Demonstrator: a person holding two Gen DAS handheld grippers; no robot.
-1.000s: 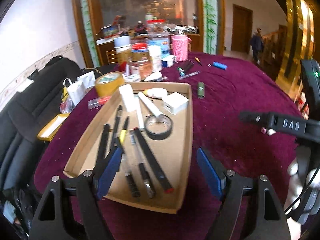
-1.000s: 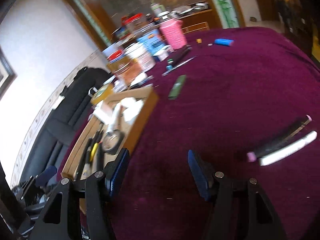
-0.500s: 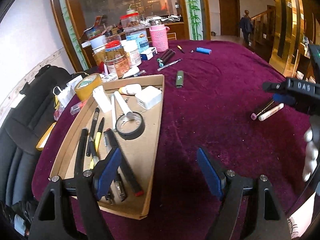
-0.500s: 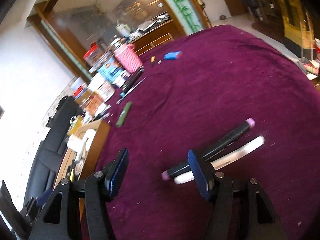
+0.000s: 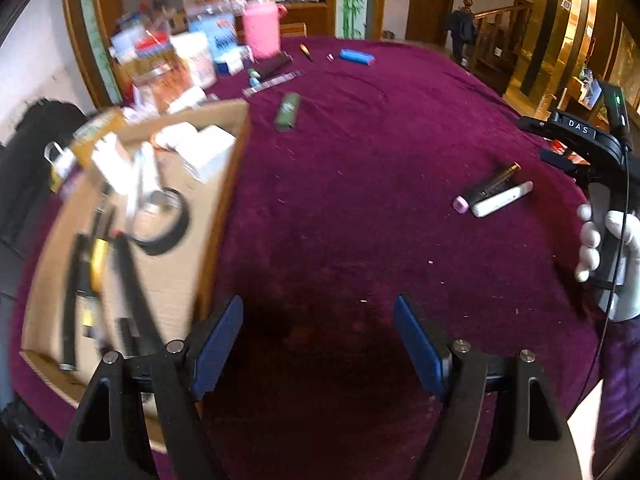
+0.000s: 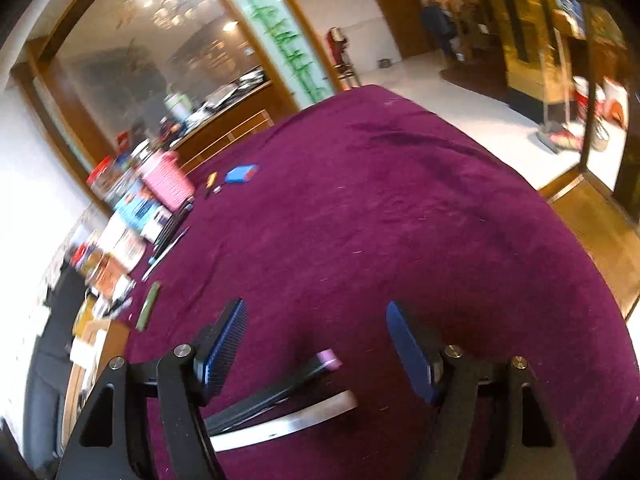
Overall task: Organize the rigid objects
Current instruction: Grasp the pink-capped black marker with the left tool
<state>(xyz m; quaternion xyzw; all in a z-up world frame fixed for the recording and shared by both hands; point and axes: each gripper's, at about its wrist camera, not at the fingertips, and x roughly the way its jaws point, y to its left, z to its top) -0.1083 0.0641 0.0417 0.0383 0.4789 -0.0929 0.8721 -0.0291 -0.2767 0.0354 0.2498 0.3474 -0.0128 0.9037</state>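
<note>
Fingers of the right gripper [image 6: 316,346] are being opened wider than a second ago around the pink-capped black marker [image 6: 280,388] and white marker [image 6: 288,420], neither yet pinched. Left gripper [image 5: 318,346] is being held wide and empty beside the cardboard tray [image 5: 224,208], now off-centre on the worktop [image 5: 380,184].

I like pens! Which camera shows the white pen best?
The left wrist view: the white pen lies whole and sharp on the cloth beside a black pen. The right wrist view shows it blurred and partly hidden behind the gripper.
</note>
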